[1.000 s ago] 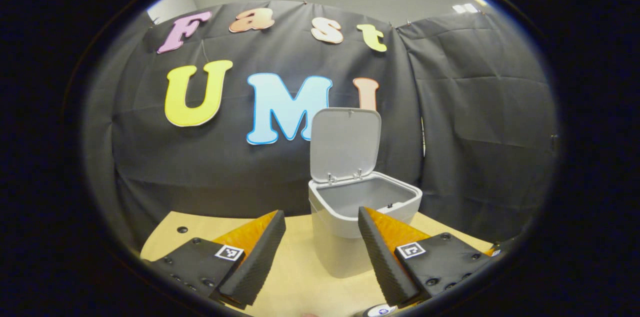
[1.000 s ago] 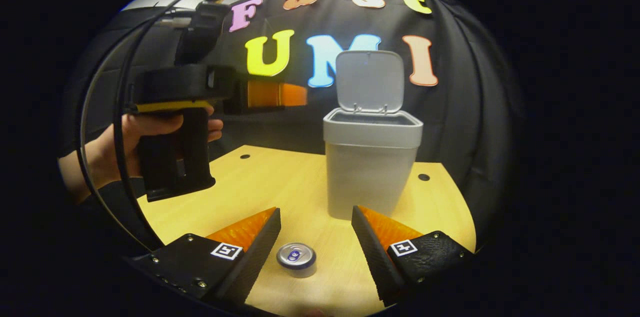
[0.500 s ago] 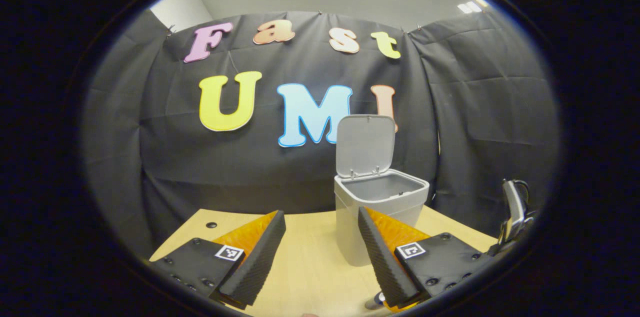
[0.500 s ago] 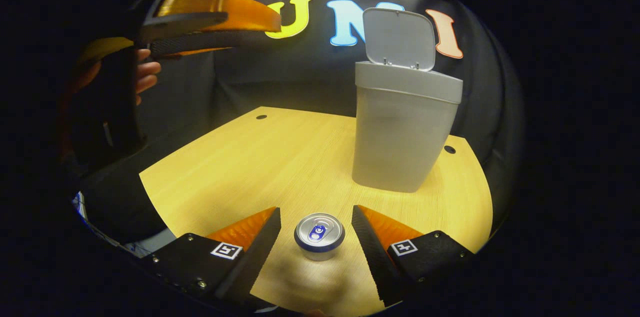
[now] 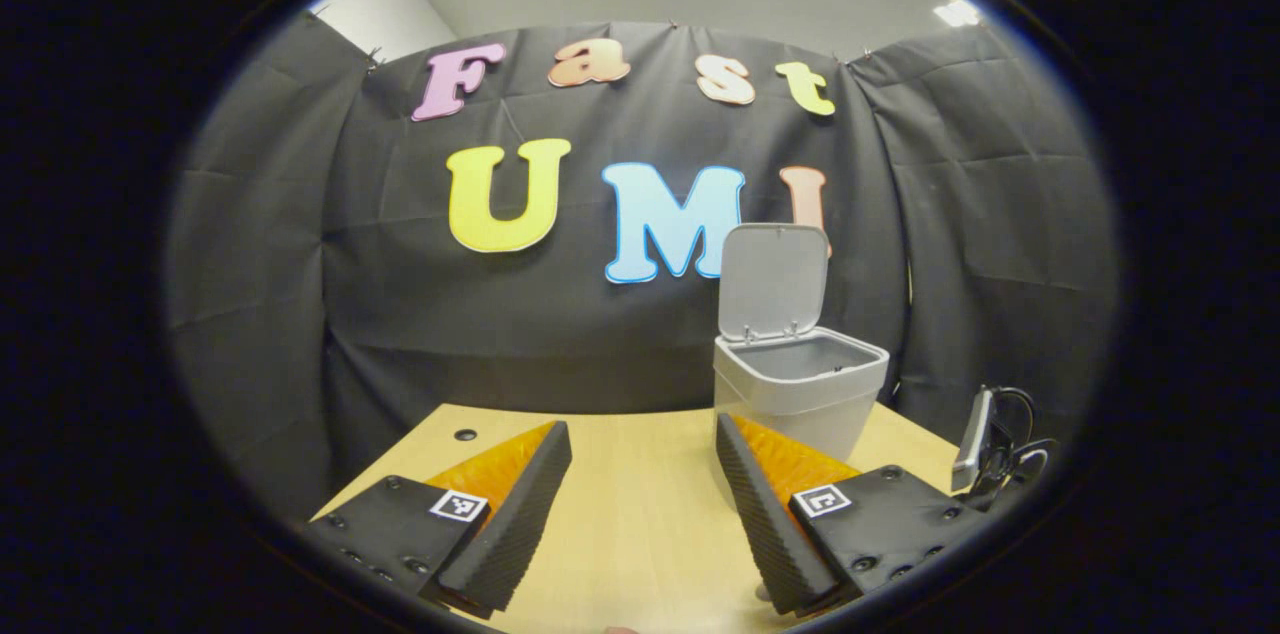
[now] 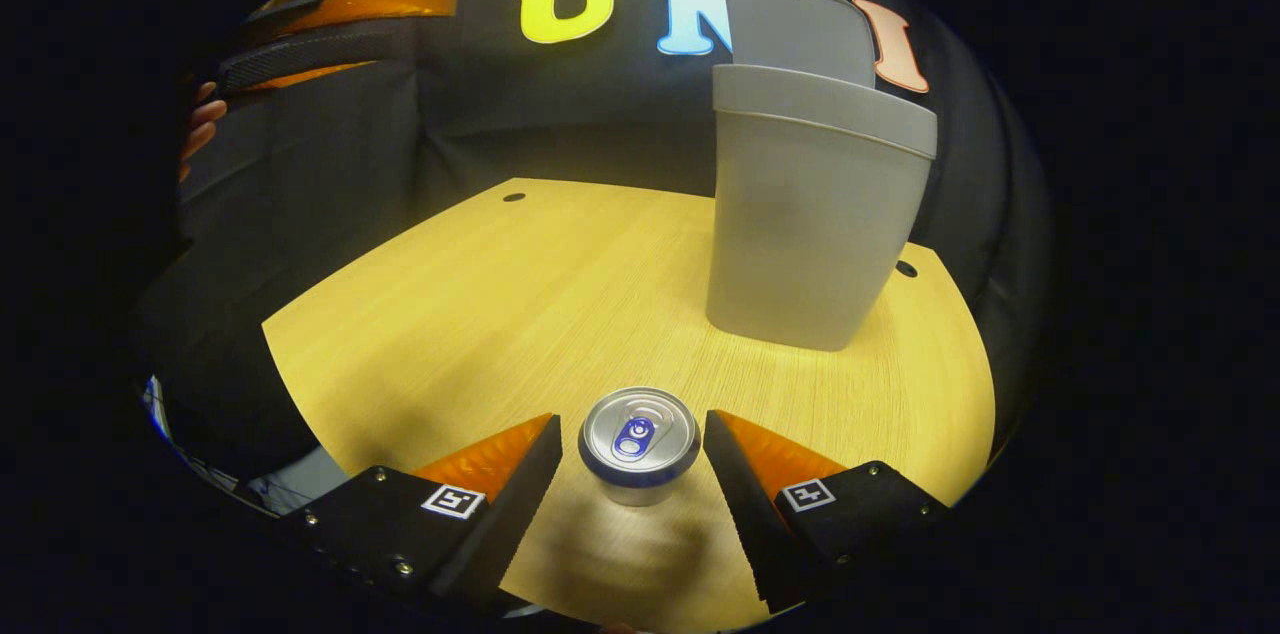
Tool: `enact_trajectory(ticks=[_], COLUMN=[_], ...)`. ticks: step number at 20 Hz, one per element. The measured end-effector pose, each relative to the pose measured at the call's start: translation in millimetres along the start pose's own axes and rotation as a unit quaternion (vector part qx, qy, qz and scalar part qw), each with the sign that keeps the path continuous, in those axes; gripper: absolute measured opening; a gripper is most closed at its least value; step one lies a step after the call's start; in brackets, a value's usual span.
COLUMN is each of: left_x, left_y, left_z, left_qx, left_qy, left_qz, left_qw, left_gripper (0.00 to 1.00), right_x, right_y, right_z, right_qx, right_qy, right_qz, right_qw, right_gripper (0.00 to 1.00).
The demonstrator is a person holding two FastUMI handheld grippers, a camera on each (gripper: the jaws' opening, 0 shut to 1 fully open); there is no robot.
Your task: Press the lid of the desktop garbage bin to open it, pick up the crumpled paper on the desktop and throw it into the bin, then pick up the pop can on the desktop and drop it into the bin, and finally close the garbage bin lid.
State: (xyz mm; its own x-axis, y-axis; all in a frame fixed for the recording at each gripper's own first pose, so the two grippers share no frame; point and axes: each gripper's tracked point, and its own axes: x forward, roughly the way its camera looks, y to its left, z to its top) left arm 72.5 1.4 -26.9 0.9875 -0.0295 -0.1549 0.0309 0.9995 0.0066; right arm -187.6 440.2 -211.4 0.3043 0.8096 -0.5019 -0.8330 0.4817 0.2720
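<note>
A grey desktop bin [image 6: 812, 214] stands at the back right of the wooden table [image 6: 480, 314], its lid [image 5: 773, 282] raised upright. In the left gripper view the bin [image 5: 800, 392] is ahead and to the right. A pop can [image 6: 638, 444] stands upright on the table between the tips of my right gripper [image 6: 630, 444], which is open and lowered around it without squeezing. My left gripper [image 5: 640, 454] is open with nothing in it, held above the table. In the right gripper view the left gripper [image 6: 330, 24] hangs at the upper left, held by a hand [image 6: 197, 129].
Black cloth walls close the booth behind and on both sides. Small round holes [image 6: 514, 197] mark the table's far corners. A cable and part of the right gripper's body [image 5: 990, 444] show at the right edge of the left gripper view.
My right gripper has dropped toward the table and moved forward, so the can now sits between its fingertips. My left gripper has pulled back and left, away from the bin.
</note>
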Motion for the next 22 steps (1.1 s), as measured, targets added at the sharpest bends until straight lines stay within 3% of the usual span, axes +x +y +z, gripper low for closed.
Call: enact_trajectory(ticks=[4, 5, 6, 11, 22], left_x=[-8.8, -10.8, -11.8, -11.4, -2.0], left_y=[8.5, 9.2, 9.3, 9.3, 0.7], left_z=[-9.7, -11.6, -12.7, -16.8, -22.3], left_qx=[-0.009, -0.011, -0.012, -0.019, -0.022], left_qy=[0.008, 0.01, 0.012, 0.015, 0.013], left_qz=[0.009, 0.009, 0.008, 0.007, -0.001], left_qw=[1.0, 1.0, 1.0, 1.0, 1.0], left_gripper=[0.96, 0.96, 0.96, 0.96, 0.95], right_x=[5.4, 7.8, 8.6, -6.6, -80.4], right_y=[-0.8, -2.3, -3.3, -7.0, -49.0], right_z=[-8.2, -9.0, -8.3, 5.8, 125.1], right_qx=[0.006, 0.01, 0.012, 0.019, 0.037], right_qy=[0.013, 0.011, 0.008, -0.012, -0.149], right_qz=[0.0, -0.001, -0.004, -0.01, -0.047], right_qw=[1.0, 1.0, 1.0, 1.0, 0.987], right_gripper=[0.92, 0.92, 0.85, 0.84, 0.84])
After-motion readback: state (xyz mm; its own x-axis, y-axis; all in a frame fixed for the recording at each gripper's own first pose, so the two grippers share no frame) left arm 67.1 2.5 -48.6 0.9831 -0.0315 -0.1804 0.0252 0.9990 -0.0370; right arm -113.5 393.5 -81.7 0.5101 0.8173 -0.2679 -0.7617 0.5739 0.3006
